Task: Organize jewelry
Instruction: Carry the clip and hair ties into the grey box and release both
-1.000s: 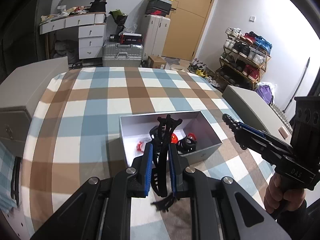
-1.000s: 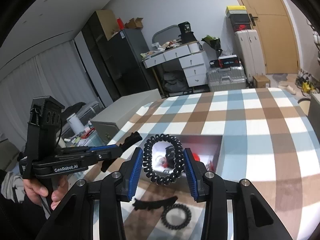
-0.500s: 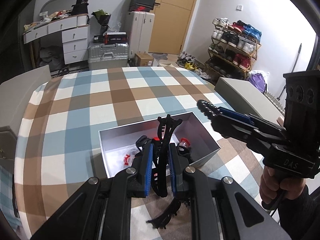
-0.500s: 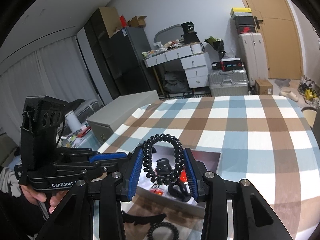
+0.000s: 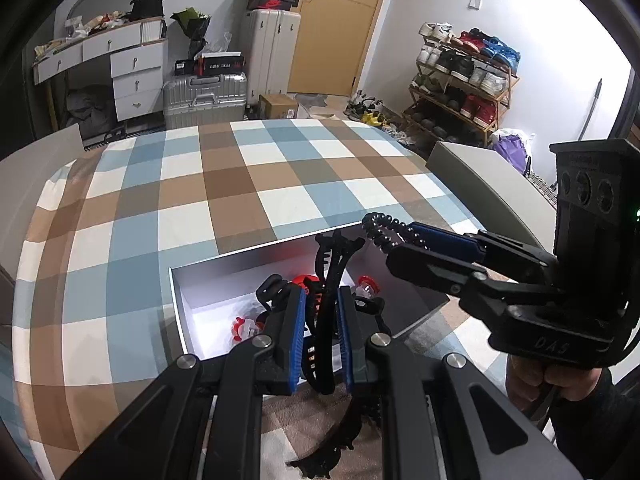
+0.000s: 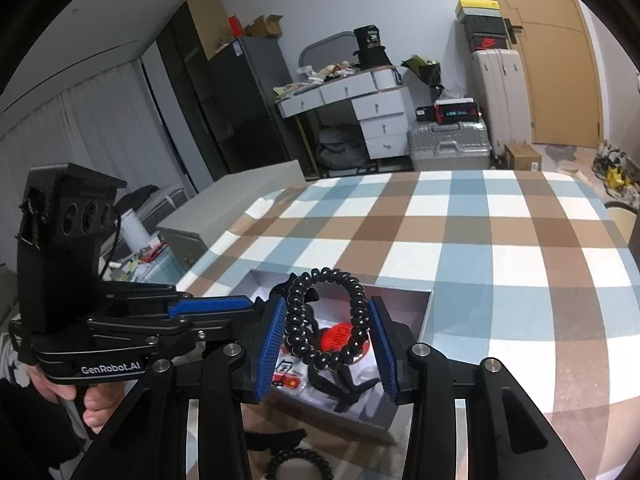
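Note:
My left gripper (image 5: 322, 322) is shut on a black hair claw clip (image 5: 334, 280) and holds it over the open grey box (image 5: 208, 280). The box holds red and black hair items (image 5: 244, 326). My right gripper (image 6: 328, 330) is shut on a black spiral hair tie (image 6: 352, 312) and holds it above the same box (image 6: 424, 312). The right gripper also shows in the left wrist view (image 5: 380, 230), over the box's right side. The left gripper shows in the right wrist view (image 6: 256, 306), close beside the hair tie.
A second black spiral hair tie (image 6: 300, 464) and a black clip (image 6: 276, 438) lie on the checked tablecloth (image 6: 480, 232) in front of the box. Another black clip (image 5: 336, 436) lies under my left gripper. Grey cabinets (image 5: 480, 176) flank the table.
Both grippers have moved forward over the box with their items. The right gripper has come closer to the left one. Both grips are unchanged.

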Motion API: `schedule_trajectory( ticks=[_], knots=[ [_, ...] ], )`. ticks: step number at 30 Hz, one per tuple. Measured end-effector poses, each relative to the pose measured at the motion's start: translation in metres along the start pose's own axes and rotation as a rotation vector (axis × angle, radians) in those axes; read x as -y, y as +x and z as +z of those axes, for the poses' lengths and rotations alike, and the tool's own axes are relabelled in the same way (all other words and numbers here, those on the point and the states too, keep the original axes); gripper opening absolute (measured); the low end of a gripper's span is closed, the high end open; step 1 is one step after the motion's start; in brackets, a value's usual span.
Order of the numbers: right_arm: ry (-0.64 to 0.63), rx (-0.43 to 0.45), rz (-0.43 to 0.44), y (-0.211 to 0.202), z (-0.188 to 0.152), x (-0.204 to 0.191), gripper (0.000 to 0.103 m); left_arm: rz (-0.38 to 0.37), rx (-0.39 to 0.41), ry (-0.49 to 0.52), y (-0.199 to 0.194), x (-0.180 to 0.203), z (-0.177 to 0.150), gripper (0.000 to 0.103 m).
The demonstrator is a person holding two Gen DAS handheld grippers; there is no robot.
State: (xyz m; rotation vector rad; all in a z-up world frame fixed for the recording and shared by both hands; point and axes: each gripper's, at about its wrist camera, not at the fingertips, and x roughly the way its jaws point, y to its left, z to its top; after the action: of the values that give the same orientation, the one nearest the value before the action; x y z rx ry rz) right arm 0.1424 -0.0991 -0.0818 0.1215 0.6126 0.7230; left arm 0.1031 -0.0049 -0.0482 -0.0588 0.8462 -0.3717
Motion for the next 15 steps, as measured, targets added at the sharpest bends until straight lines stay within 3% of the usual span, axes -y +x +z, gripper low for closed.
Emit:
schedule_trajectory(
  ticks=[5, 10, 12, 13, 15],
  knots=[
    [0.024, -0.01, -0.01, 0.01, -0.004, 0.007, 0.046, 0.003, -0.016, 0.002, 0.006, 0.0, -0.001, 0.011],
    [0.034, -0.004, -0.027, 0.01, -0.006, 0.011, 0.07, 0.019, -0.054, -0.005, 0.012, -0.002, -0.004, 0.015],
    [0.024, 0.012, -0.048, 0.004, -0.006, 0.009, 0.073, 0.032, -0.06, -0.014, 0.011, -0.002, -0.006, 0.028],
    [0.021, 0.022, -0.053, -0.001, -0.007, 0.009, 0.074, 0.044, -0.062, -0.02, 0.01, -0.003, -0.006, 0.041],
    [0.027, 0.034, -0.047, -0.007, -0.006, 0.008, 0.074, 0.043, -0.04, -0.034, 0.005, -0.004, -0.008, 0.046]
  ],
)
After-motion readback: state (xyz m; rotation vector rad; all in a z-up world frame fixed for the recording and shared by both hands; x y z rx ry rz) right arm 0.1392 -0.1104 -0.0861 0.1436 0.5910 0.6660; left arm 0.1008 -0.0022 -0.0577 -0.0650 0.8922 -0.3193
